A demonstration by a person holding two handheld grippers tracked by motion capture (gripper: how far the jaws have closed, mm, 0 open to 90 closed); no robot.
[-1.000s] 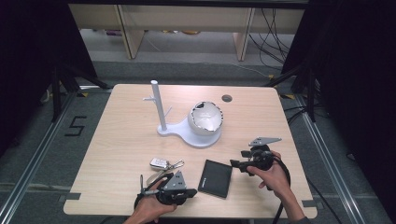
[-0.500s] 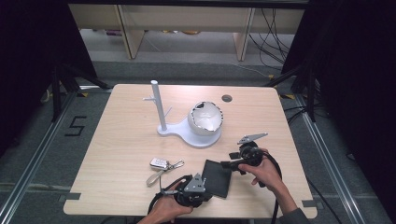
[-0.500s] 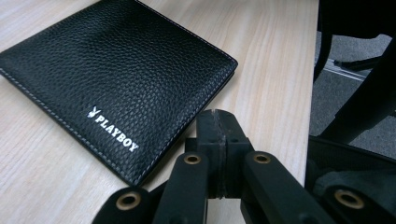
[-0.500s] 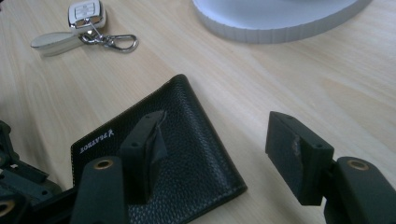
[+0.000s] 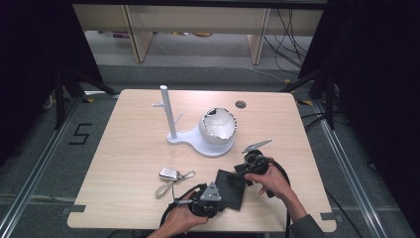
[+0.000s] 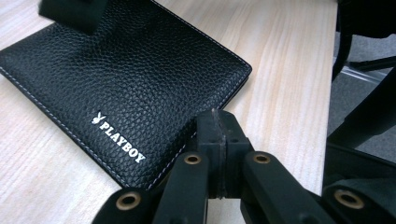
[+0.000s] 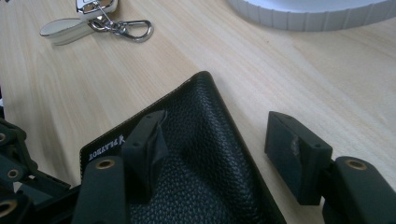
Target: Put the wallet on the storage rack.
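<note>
A black leather wallet (image 5: 229,189) lies flat near the table's front edge, right of centre. In the left gripper view the wallet (image 6: 130,79) shows a white logo. My left gripper (image 6: 217,135) is shut, nothing between its jaws, and its tips rest at the wallet's near edge. In the high view the left gripper (image 5: 220,197) sits at the wallet's left side. My right gripper (image 7: 219,130) is open and astride the wallet's (image 7: 196,186) long edge, one jaw over the leather, the other over bare wood. Its jaws have just been closing a little, with that edge between them.
A key fob with a clip (image 5: 171,176) lies left of the wallet. A white stand with a post (image 5: 167,111) and a cracked white bowl (image 5: 218,126) stands mid-table. Behind it the tabletop has a round cable hole (image 5: 240,104). Open floor surrounds the table.
My left gripper moved right along the front edge onto the wallet. My right gripper came down and left until it stood over the wallet's far corner. The wallet and keys stayed put.
</note>
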